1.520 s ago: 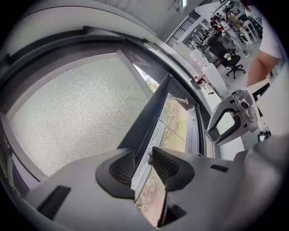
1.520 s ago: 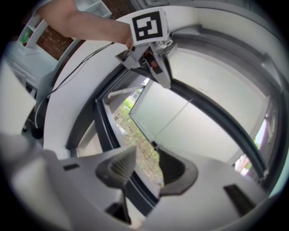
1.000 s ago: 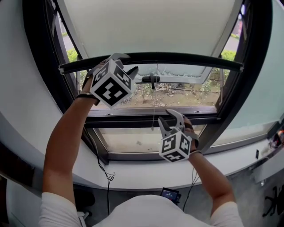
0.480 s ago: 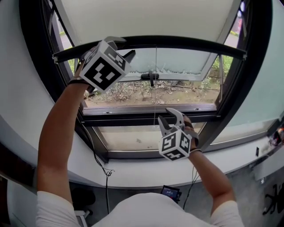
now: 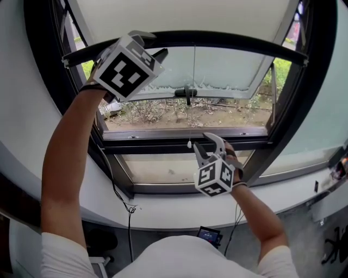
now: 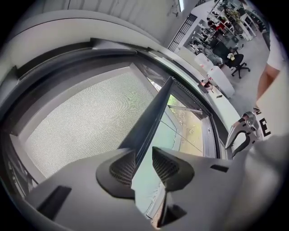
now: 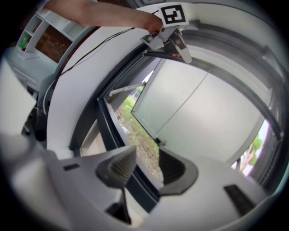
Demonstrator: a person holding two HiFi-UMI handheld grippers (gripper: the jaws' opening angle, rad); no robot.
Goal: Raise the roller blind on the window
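- A black cable hangs down at 7 o'clock.
- A small screen glows at 6 o'clock.
- A green bush grows outside at 2 o'clock.

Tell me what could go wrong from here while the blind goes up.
1. The left gripper clamps the bottom bar near its left end, not its middle, so the bar may rise unevenly and the blind fabric could roll up skewed.
2. The pull cord hangs loose in front of the window handle, and its end dangles close to the open, empty right gripper; it could catch on either.
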